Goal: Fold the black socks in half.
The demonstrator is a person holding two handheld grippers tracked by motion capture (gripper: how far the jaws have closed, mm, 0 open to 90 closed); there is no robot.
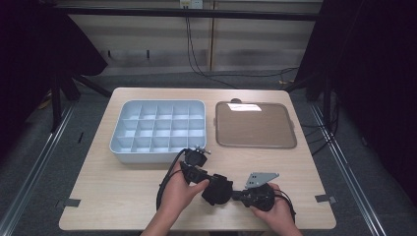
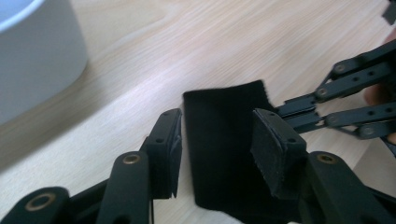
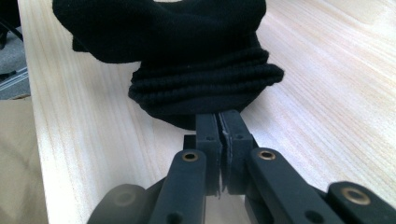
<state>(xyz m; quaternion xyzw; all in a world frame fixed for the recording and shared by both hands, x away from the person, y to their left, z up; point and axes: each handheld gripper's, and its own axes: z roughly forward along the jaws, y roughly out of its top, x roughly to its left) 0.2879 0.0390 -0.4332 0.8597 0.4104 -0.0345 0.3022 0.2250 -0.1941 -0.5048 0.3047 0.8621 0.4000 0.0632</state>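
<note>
So the wooden table (image 1: pixel 123 196) has loads of free surface near its front edge, with the divided grey organizer (image 1: pixel 157 129) and the flat brown tray (image 1: pixel 255 125) sitting well back. Plenty of room to work. The black knit sock (image 1: pixel 216 189) sits bunched between both tools near the front. I'd guess it's light, floppy and grippy, nothing to break. The right gripper (image 3: pixel 218 135) is pinched tight on the ribbed cuff (image 3: pixel 205 86), a sensible hold. The left gripper (image 2: pixel 219 149) stands half-wide around a fabric flap, pads not squeezing it.
</note>
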